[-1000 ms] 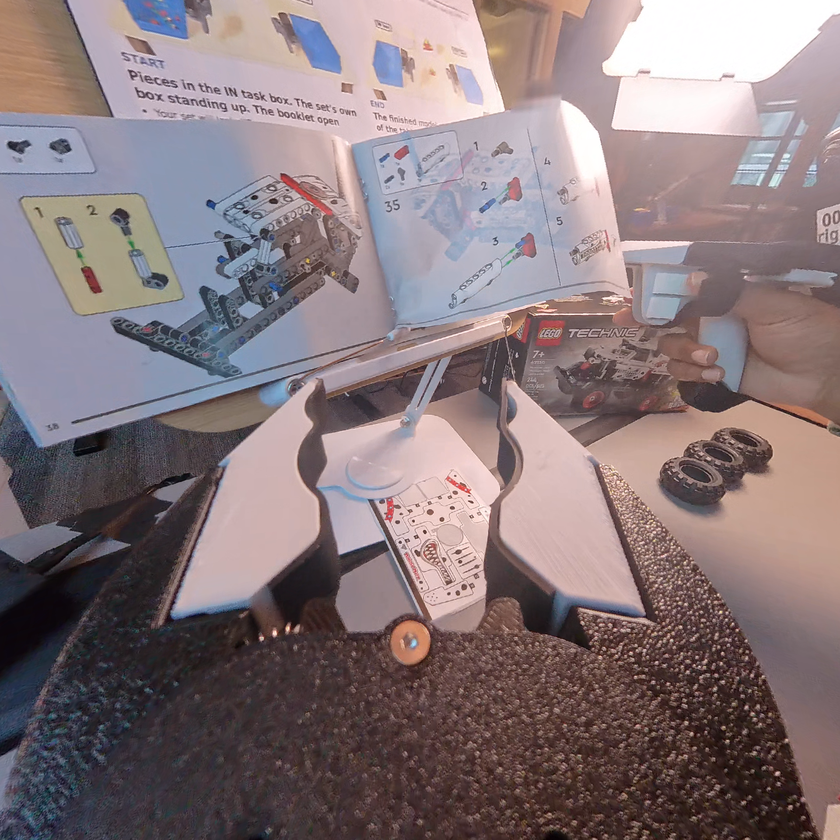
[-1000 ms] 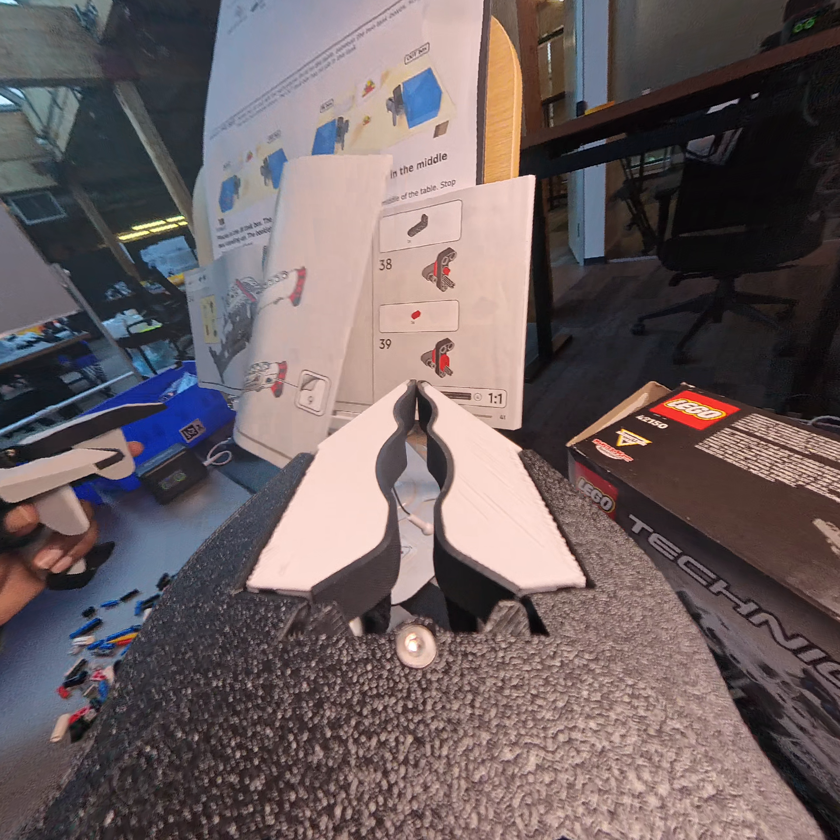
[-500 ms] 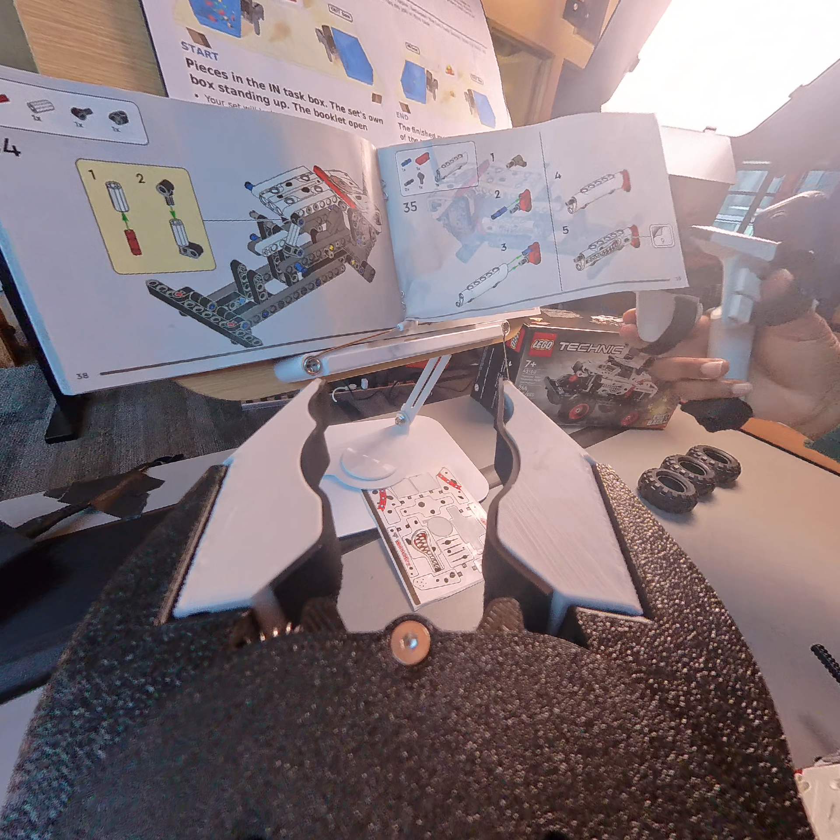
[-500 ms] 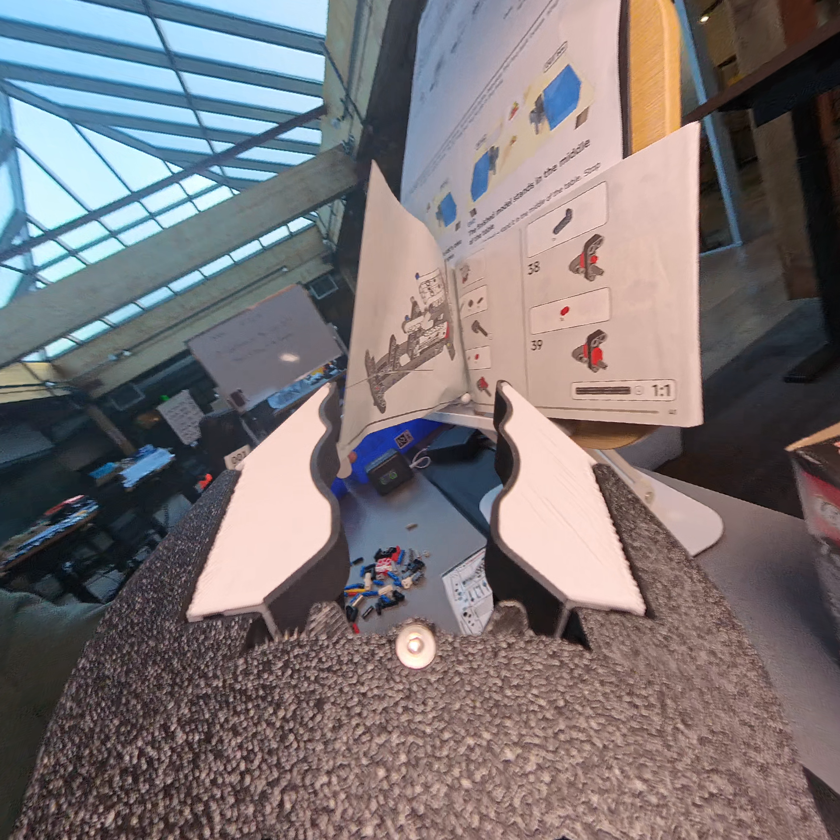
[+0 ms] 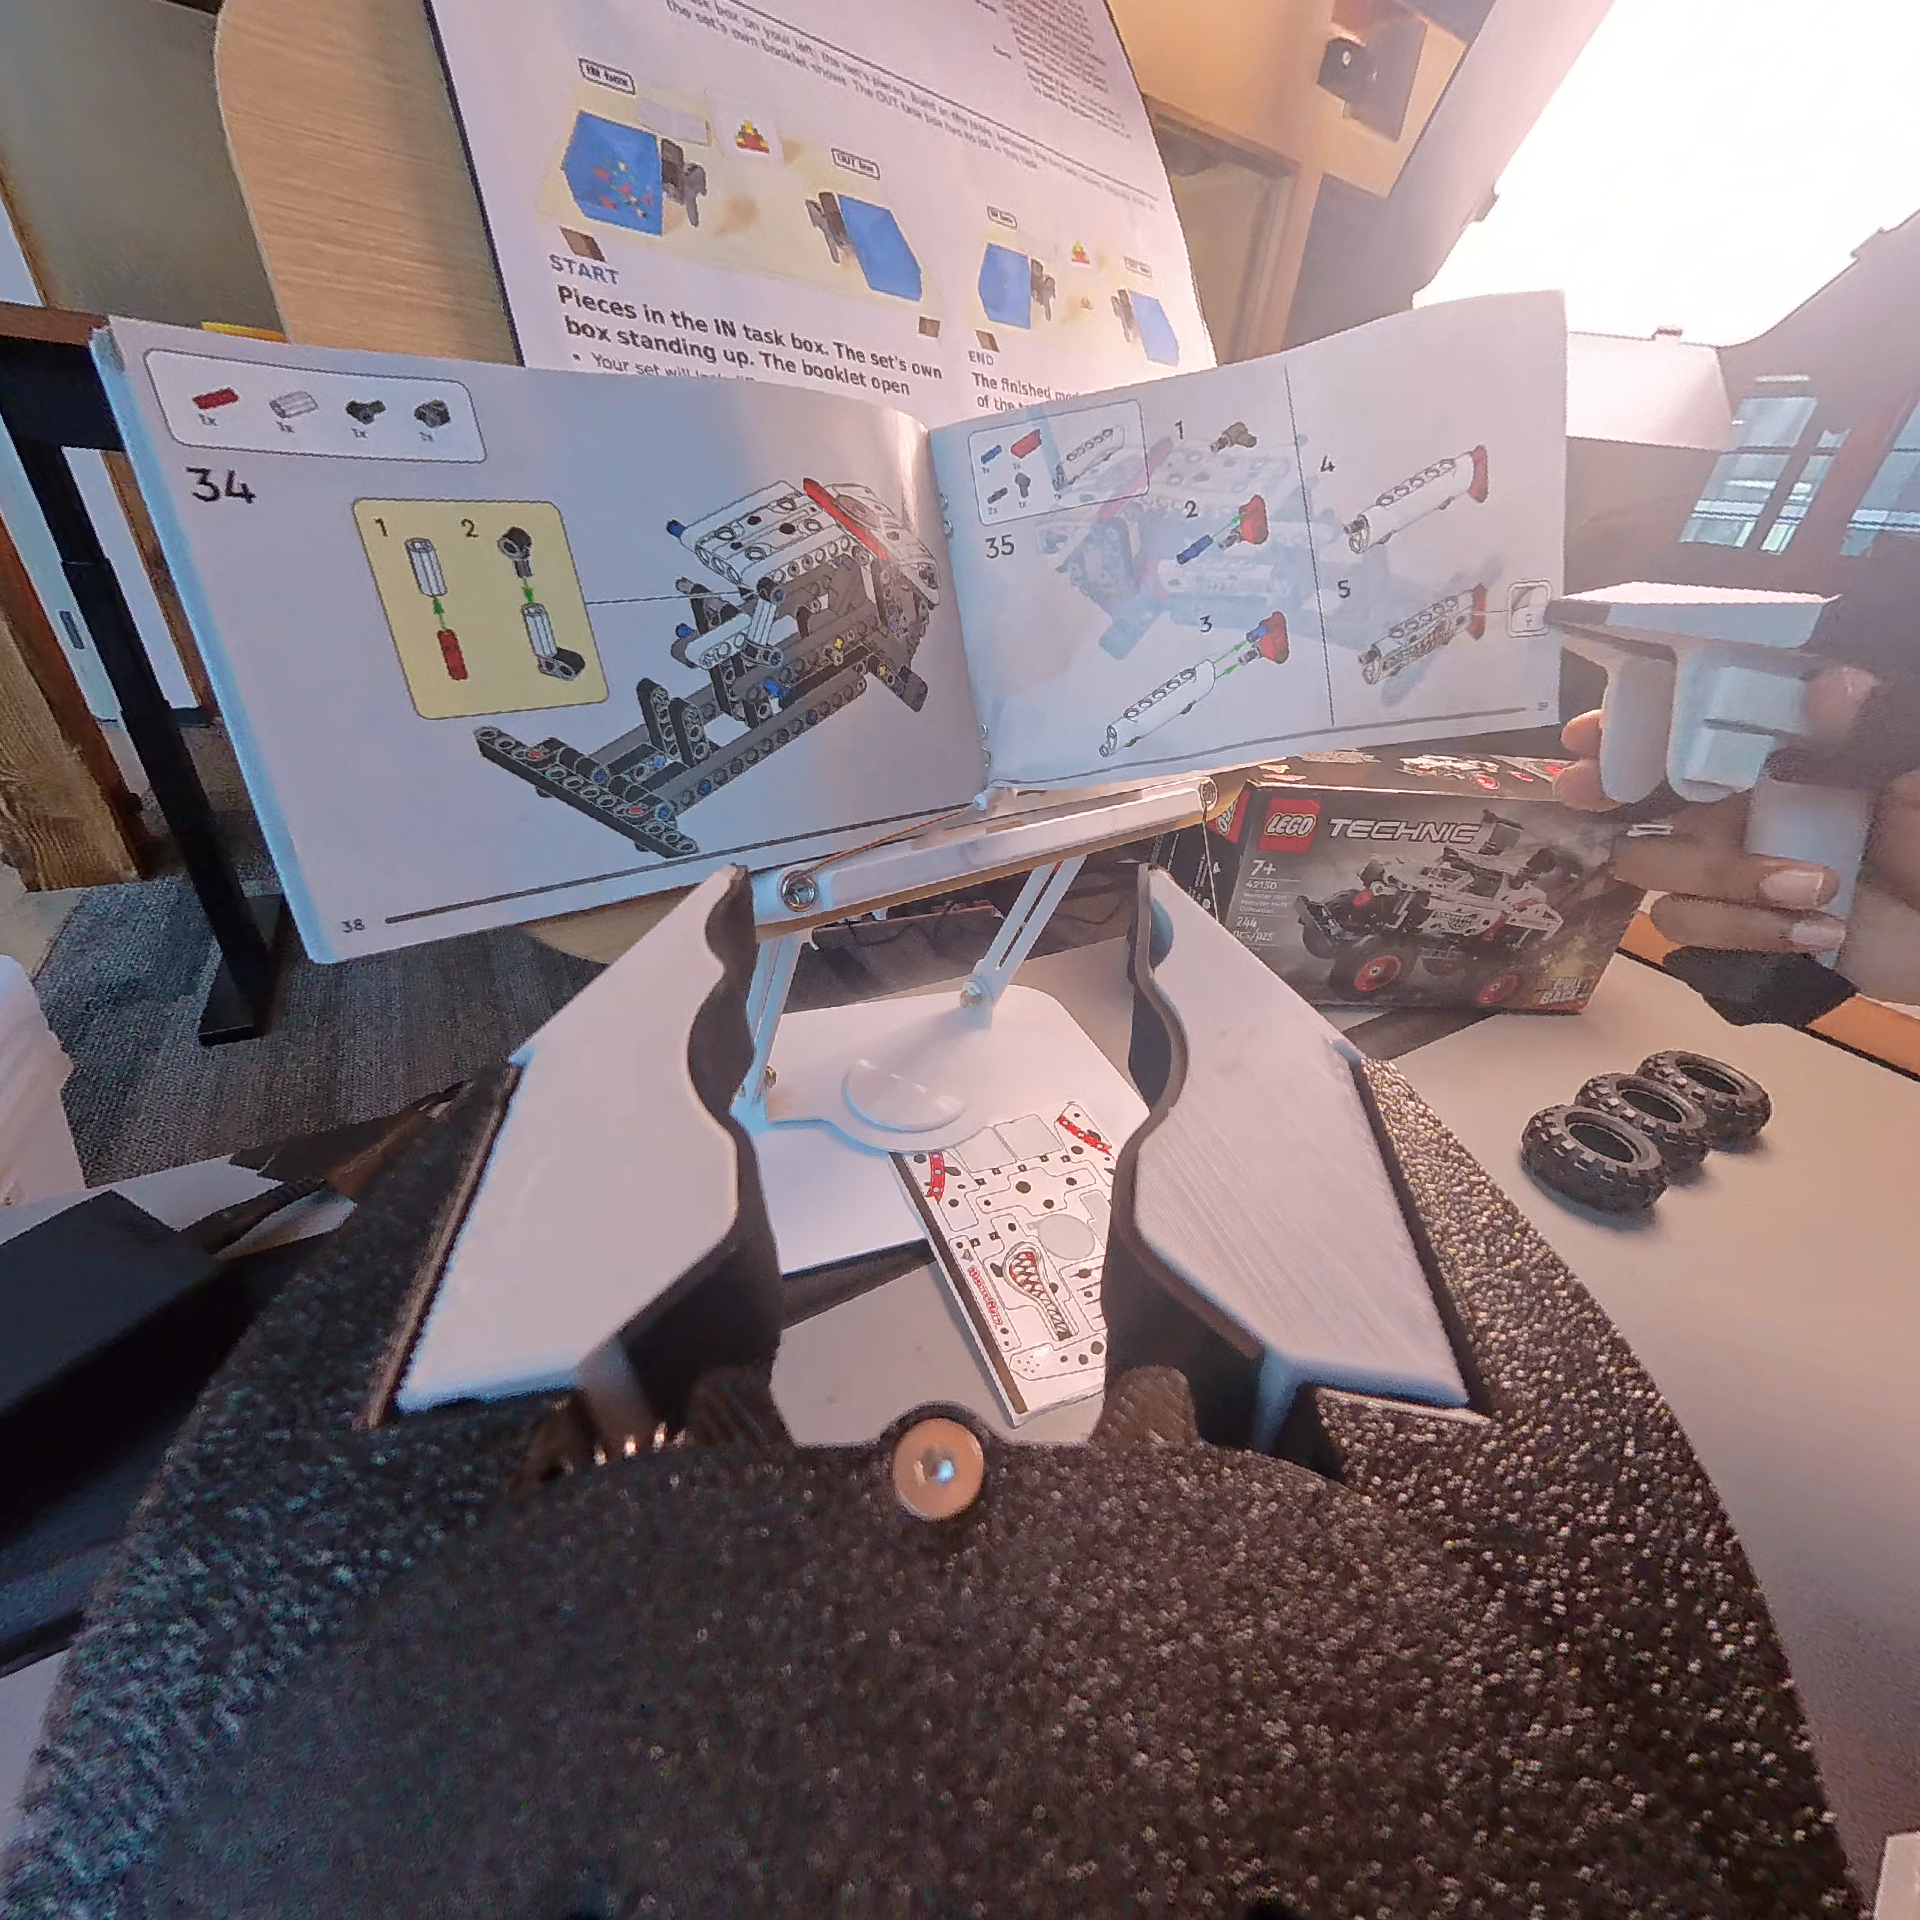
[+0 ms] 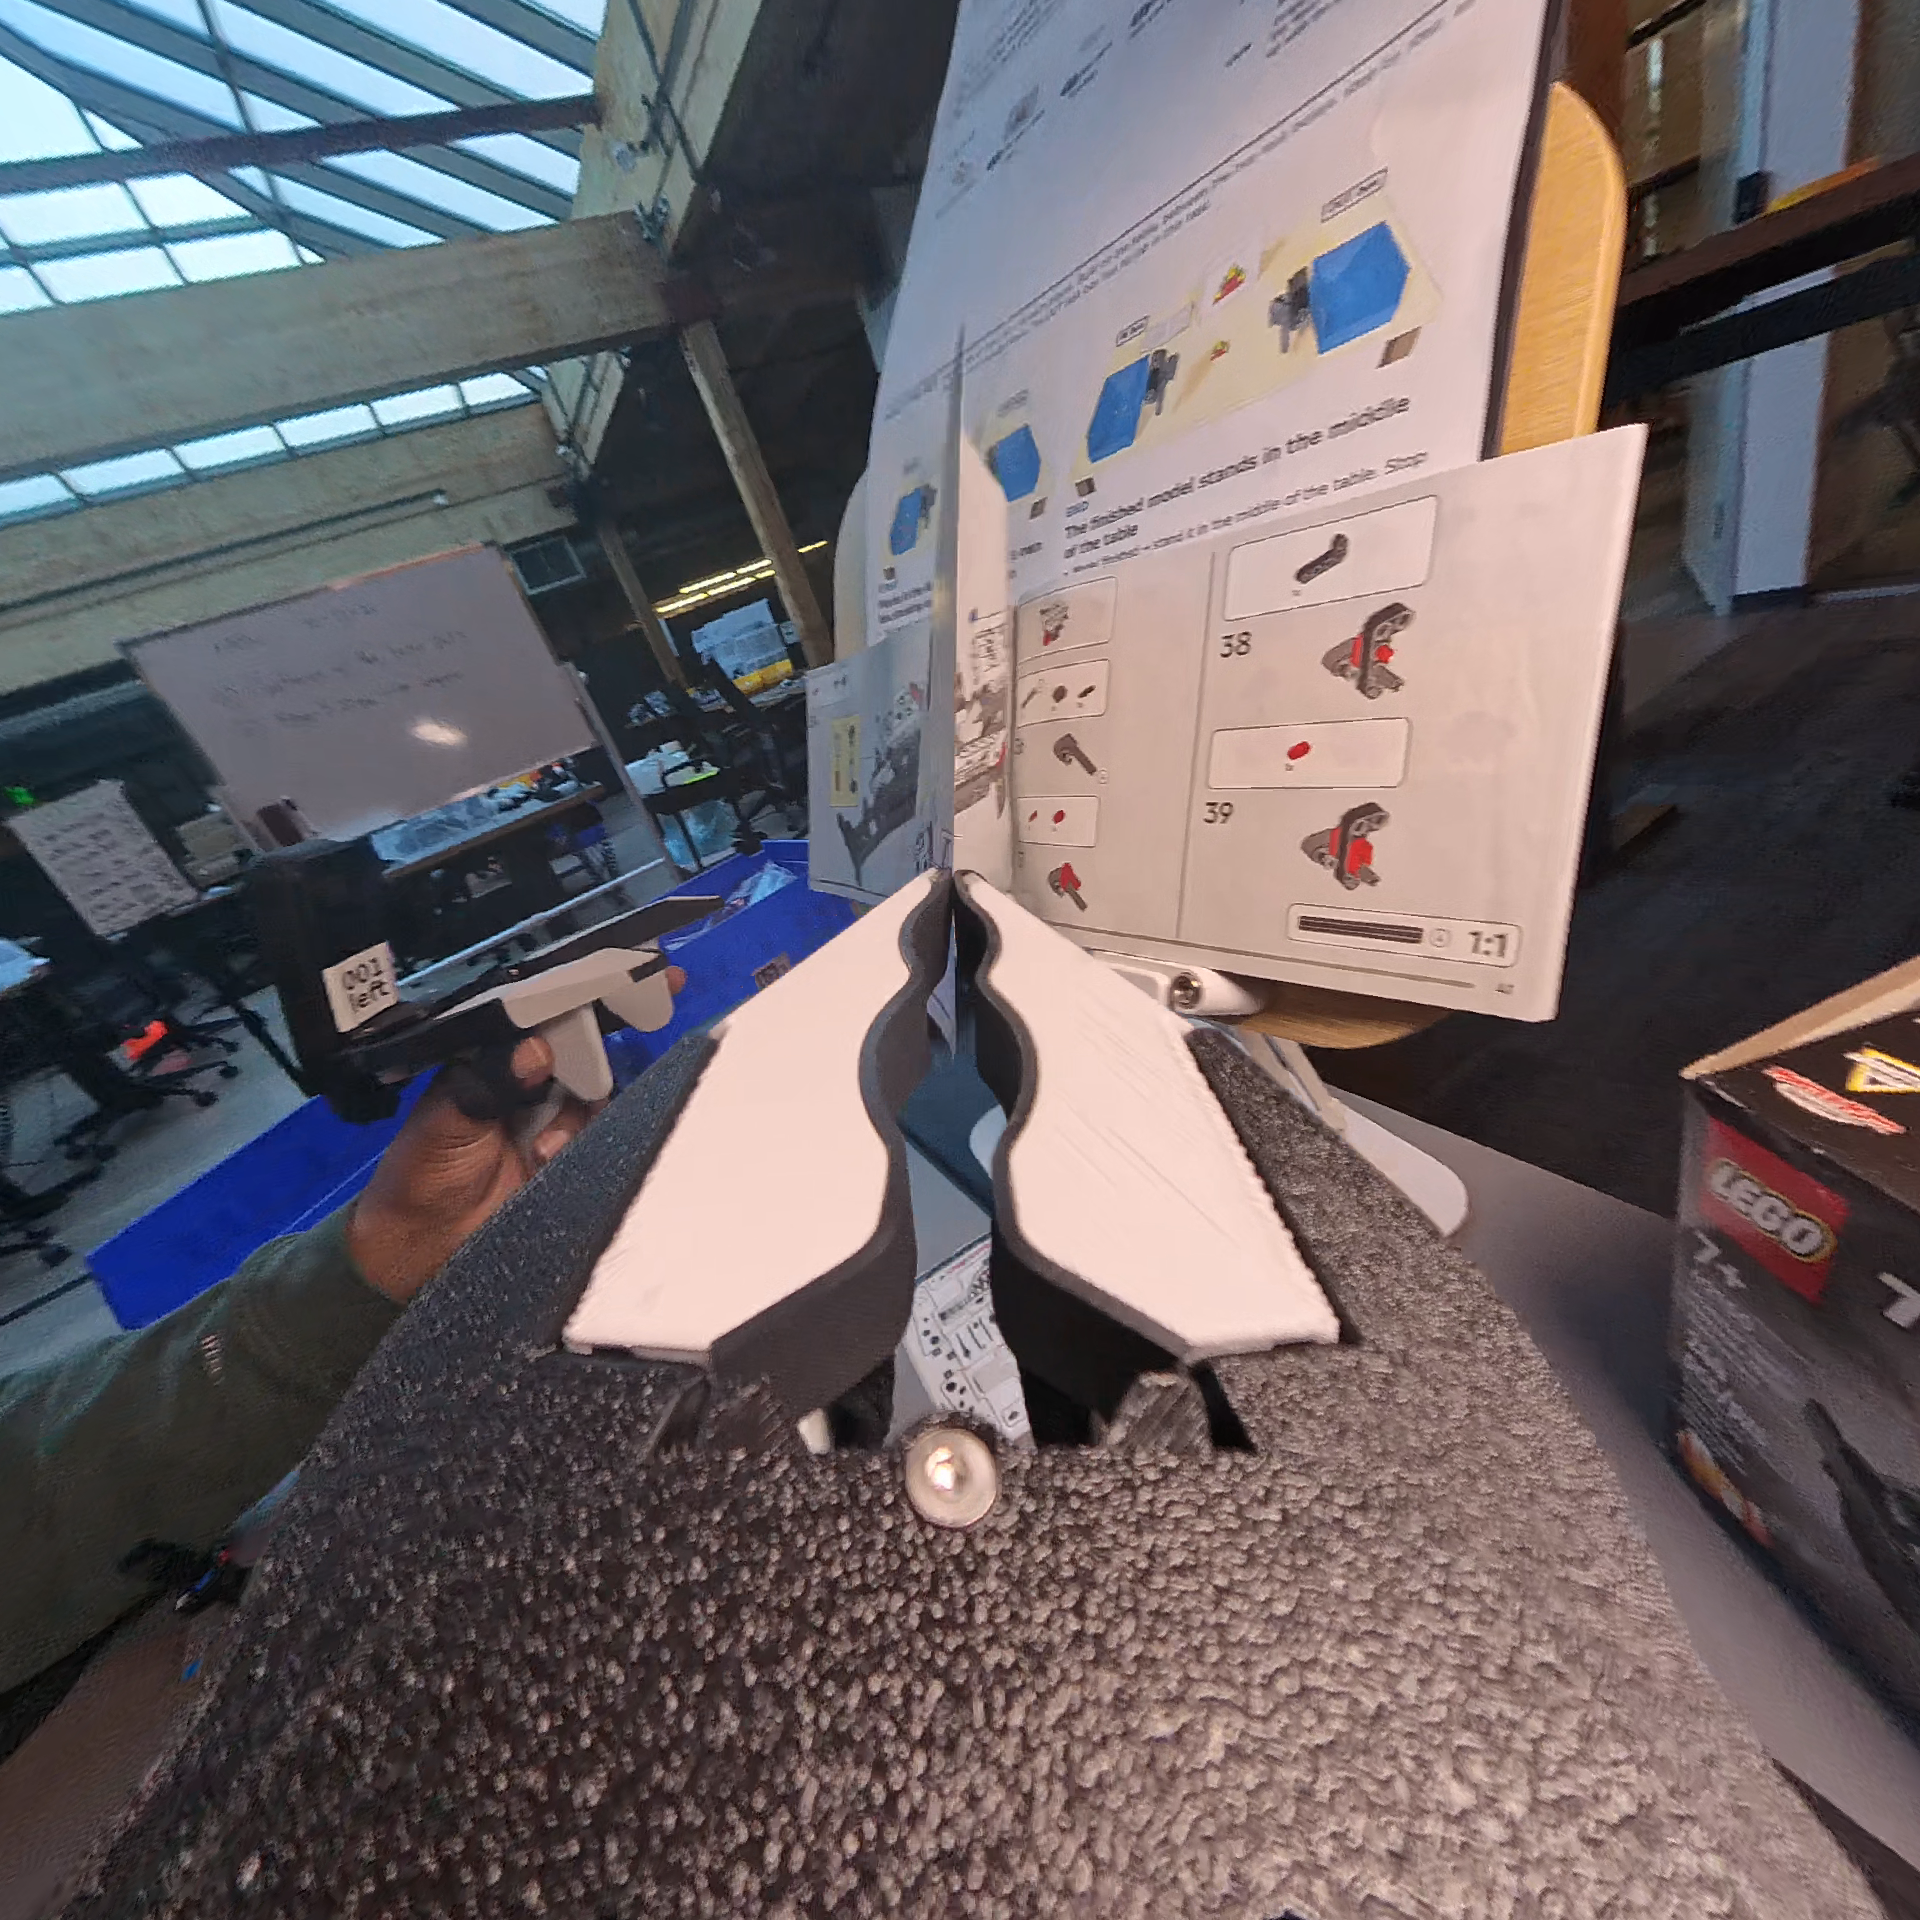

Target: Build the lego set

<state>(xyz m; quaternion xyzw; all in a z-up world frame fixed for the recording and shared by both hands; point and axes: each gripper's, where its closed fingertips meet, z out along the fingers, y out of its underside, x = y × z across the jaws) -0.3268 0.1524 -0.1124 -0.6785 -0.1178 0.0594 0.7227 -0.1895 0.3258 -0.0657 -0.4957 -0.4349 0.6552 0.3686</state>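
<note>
One page of the instruction booklet [image 6: 1330,748] is pinched edge-on in the right hand-held gripper [image 6: 951,883], right at its closed tips. Turn it slowly so it won't tear; left hand-held gripper [image 5: 935,914] hangs wide open, empty.

Grey worktop [image 5: 1714,1351] fills lower right of left wrist view. Directly on it: white stand base [image 5: 935,1049] at centre, a sticker sheet [image 5: 1023,1236] lying flat just in front, partly tucked under the base edge. Three black tyres [image 5: 1647,1127] in a touching row at right. Set box [image 5: 1423,894] upright behind them, upper right. In right wrist view the box [image 6: 1797,1299] sits at the right edge of the worktop [image 6: 1558,1247].
</note>
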